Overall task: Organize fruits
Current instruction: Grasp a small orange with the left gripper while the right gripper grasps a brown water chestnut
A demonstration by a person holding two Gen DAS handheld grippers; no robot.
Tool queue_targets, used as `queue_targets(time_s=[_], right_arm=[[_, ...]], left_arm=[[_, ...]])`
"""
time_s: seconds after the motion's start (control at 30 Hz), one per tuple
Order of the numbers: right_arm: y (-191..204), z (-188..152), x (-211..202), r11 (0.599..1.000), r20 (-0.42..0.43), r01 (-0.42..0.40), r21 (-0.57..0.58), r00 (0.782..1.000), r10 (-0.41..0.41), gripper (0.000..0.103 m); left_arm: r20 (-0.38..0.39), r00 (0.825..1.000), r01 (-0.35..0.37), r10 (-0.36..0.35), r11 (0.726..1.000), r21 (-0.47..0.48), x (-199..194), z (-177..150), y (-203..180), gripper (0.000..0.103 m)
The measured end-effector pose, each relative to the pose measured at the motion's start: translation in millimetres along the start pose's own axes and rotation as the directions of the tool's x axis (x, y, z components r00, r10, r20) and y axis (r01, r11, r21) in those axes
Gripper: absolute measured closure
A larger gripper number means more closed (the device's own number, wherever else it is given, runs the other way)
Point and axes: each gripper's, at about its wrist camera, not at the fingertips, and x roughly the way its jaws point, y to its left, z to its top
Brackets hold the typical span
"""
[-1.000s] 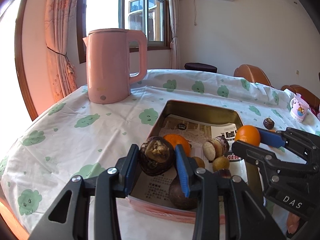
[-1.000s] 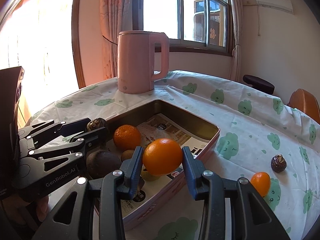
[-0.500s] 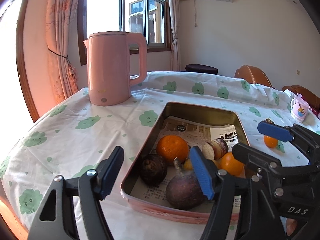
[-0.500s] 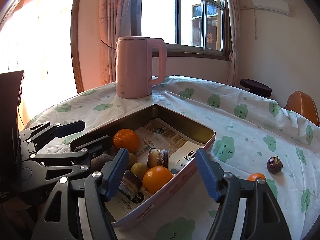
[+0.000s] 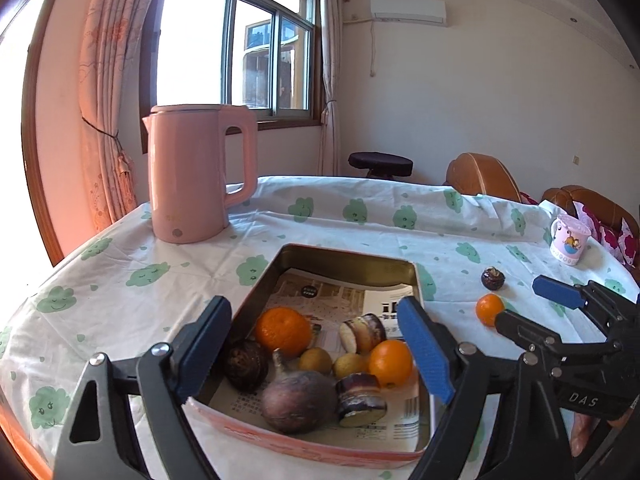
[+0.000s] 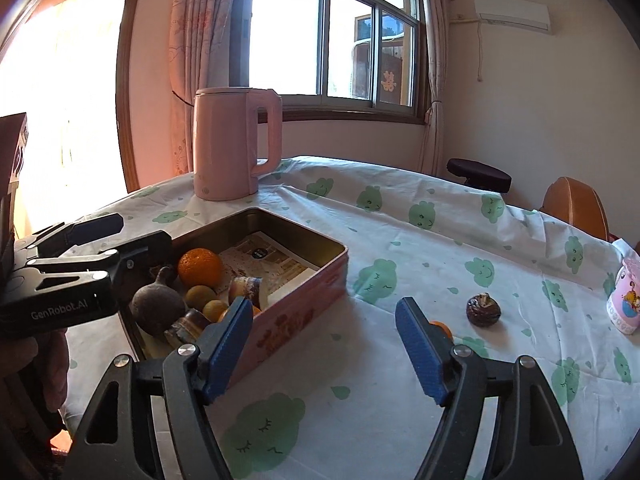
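Observation:
A pink tin (image 5: pixel 352 254) lined with paper holds two oranges (image 5: pixel 283 328), a dark round fruit (image 5: pixel 245 364), a purple bulb (image 5: pixel 298 400), cane pieces (image 5: pixel 362 332) and small yellow fruits (image 5: pixel 316 360). My left gripper (image 5: pixel 313 306) hangs over the tin's near end, jaws opening, nothing between them. My right gripper (image 6: pixel 323 304) is beside the tin's wall (image 6: pixel 304 304) over the cloth, jaws also opening and empty. On the cloth to the right lie a small orange (image 5: pixel 489 309) and a dark brown fruit (image 6: pixel 483 310). The small orange (image 6: pixel 440 326) is partly hidden behind my right finger.
A tall pink kettle (image 5: pixel 196 176) stands behind the tin at the table's far left. A pink mug (image 5: pixel 568 240) sits near the right edge. Brown chairs (image 5: pixel 480 174) and a dark stool (image 5: pixel 380 160) stand beyond the round table. A hand (image 6: pixel 44 360) holds the left gripper.
Both grippers opened and let go: the dark fruit and the orange now lie in the tin. Both pulled back, and the right one swung right, off the tin.

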Motion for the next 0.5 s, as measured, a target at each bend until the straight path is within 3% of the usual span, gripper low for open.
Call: queue_targets(time_s=[0.2, 0.3, 0.5], right_arm=[[-64.1, -9.8, -16.9, 0.986, -0.026, 0.142, 0.091, 0.990, -0.140, 0.027], [-87.0, -11.7, -25.0, 0.976, -0.034, 0.179, 0.127, 0.984, -0.176, 0.027], [-118.0, -9.0, -34.0, 0.957, -0.045, 0.244, 0.157, 0.970, -0.240, 0.027]], left_arm=[[-0.071, 0.989, 0.135, -0.129, 0.986, 0.102, 14.9, 5.2, -71.8, 0.016], [-0.134, 0.973, 0.209, -0.190, 0.968, 0.142, 29.1, 5.8, -104.0, 0.016], [-0.243, 0.949, 0.243, -0.202, 0.958, 0.155, 66.7, 5.4, -142.8, 0.024]])
